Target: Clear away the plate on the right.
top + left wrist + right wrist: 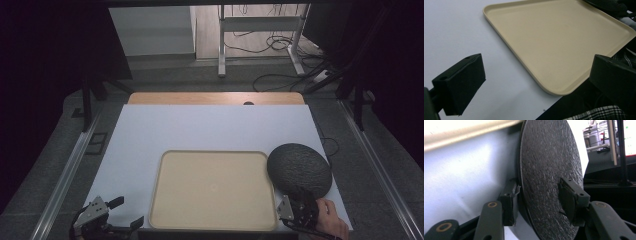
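I am pinching the dark plate (299, 169) between my right gripper (294, 206) fingers at four o'clock, beside the beige tray (214, 189). My left gripper (117, 216) fingers are spreading wide at seven o'clock over the white surface (200, 127).

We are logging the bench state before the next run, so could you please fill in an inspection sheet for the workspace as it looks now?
Surface: white sheet covering most of a wooden tabletop, whose far edge is bare.
Job's things: empty beige tray lying flat near the front edge; dark textured round plate at the tray's right side.
Clutter: nothing seen.
Grippers: left gripper open, at the front left corner, holding nothing; right gripper clamped on the plate's near rim, one jaw on each face.
Cables: several loose on the floor beyond the table.
Surroundings: grey floor, metal frame legs, dark curtains at both sides.
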`<action>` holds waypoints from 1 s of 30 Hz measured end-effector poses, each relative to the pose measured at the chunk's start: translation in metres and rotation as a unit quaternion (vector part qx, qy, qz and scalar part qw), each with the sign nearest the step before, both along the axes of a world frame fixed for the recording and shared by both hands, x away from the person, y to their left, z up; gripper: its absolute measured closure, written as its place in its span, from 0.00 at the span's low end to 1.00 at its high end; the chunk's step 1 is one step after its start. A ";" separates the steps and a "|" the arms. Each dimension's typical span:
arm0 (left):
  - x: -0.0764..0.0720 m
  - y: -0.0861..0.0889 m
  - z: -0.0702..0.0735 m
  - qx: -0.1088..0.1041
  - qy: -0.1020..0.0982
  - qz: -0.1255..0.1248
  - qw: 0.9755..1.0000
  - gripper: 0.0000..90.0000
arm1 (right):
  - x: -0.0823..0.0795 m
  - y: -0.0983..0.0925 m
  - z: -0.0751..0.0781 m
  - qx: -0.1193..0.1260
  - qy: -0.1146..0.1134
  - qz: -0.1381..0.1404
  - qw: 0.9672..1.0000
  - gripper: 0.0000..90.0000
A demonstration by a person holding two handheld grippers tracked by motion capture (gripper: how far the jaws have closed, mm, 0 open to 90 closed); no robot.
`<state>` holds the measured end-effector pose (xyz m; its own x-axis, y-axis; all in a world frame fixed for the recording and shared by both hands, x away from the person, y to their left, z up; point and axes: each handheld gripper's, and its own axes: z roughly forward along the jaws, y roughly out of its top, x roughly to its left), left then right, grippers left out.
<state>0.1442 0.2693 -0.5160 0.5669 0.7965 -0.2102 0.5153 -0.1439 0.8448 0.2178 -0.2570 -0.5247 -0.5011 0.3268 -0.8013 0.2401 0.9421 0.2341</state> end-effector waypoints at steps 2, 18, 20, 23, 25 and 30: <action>0.000 0.000 0.000 0.000 0.000 0.000 1.000 0.00 | 0.001 -0.001 -0.001 -0.005 -0.002 -0.004 1.000 0.59; 0.000 0.000 0.000 0.001 0.001 0.000 1.000 0.00 | 0.005 0.007 -0.018 -0.095 -0.015 -0.006 0.995 0.80; 0.000 0.000 0.000 0.001 0.001 0.000 1.000 0.00 | 0.005 0.008 -0.020 -0.102 -0.008 -0.003 0.995 0.86; 0.000 0.000 0.000 0.001 0.001 -0.001 1.000 0.00 | 0.005 0.010 -0.021 -0.115 -0.010 -0.001 0.993 0.87; 0.000 0.000 0.000 0.001 0.002 -0.002 1.000 0.00 | 0.004 0.012 -0.022 -0.125 -0.017 0.001 0.992 0.89; 0.001 -0.001 0.000 0.003 0.004 -0.007 1.000 0.00 | 0.001 0.015 -0.021 -0.134 -0.032 0.003 0.990 0.94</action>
<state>0.1451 0.2684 -0.5160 0.5765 0.7896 -0.2102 0.5194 -0.1556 0.8402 0.2188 -0.2423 -0.5453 -0.4479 0.0948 -0.8890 0.2280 0.9736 -0.0111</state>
